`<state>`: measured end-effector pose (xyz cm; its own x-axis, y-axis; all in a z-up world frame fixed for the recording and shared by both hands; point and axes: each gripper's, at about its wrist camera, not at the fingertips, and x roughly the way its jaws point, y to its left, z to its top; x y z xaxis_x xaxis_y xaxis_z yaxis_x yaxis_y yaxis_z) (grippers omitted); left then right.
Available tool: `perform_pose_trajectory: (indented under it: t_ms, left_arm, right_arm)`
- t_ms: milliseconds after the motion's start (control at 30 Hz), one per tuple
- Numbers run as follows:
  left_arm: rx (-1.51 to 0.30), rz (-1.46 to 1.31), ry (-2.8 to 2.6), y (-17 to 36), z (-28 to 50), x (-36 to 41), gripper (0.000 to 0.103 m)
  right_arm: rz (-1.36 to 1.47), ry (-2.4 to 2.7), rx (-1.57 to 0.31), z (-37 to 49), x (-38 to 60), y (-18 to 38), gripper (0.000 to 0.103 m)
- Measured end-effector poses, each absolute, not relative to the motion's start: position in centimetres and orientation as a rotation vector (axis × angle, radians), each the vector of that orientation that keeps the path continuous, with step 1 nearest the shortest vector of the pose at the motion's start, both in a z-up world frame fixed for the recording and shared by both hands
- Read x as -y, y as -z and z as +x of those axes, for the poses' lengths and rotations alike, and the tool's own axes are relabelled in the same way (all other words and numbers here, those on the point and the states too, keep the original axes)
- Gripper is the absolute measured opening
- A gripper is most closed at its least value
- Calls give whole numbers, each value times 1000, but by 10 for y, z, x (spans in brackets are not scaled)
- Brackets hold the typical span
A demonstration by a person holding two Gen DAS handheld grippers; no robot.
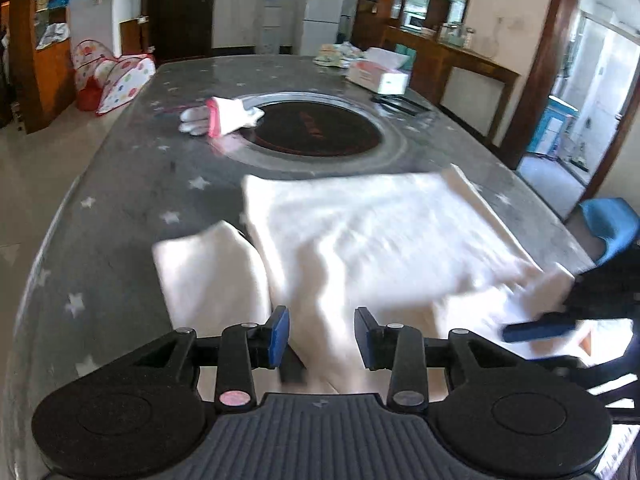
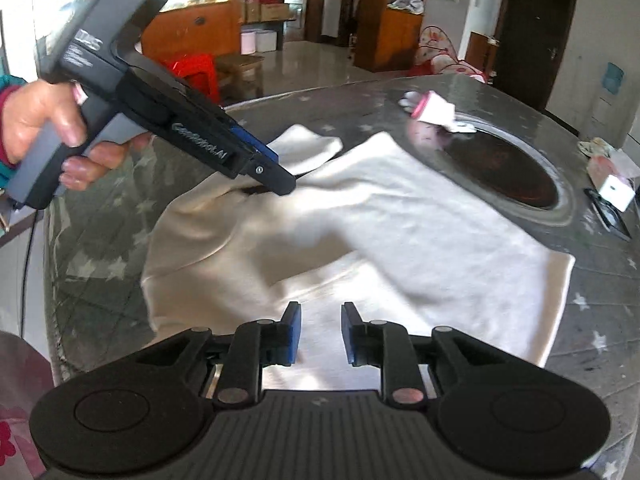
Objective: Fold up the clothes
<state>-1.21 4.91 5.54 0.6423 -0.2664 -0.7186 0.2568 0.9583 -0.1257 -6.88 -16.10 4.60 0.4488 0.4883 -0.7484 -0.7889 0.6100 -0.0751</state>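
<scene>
Right now my left hand-held gripper (image 1: pixel 322 336) hangs with its jaws spread wide over the near edge of the white garment (image 1: pixel 360 236), gripping nothing. My right hand-held gripper (image 2: pixel 320 334) is likewise parted and empty above the cloth. That garment lies partly folded on the grey star-patterned tabletop (image 1: pixel 120 184), near a round inset burner (image 1: pixel 316 128) and a white glove (image 1: pixel 224 116). Behind stand a fridge (image 1: pixel 324 8) and wooden cabinets.

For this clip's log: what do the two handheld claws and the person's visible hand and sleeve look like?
Both claws, left claw and right claw, are black linkages with blue pads on a ribbed grey base flanked by round black discs. Seen from the right wrist view, the left unit has a grey pistol-grip body, black nose, white lettering and a thin dark cable. The hand gripping it shows a red and teal cuff.
</scene>
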Motion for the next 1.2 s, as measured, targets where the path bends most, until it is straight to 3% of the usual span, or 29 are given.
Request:
perform_pose_trajectory:
  t_ms: [300,467,967,1200]
  left_arm:
    - [-814,-19,396,-42,-59,-25,39]
    - [-836,-39,401,-32,-63,-25,39]
    - [-820,17,425,-29,-67,-17,47]
    - [-813,64,434,-28,-69,-12,51]
  right_arm:
    - [-495,-780,-717,-88,150,-28,21]
    - [-480,-729,-689,-90,153,-24,4]
    - [-209,-352,-507,-90,267,-91,2]
    - [-118,-138,-499,-91,328,-90,2]
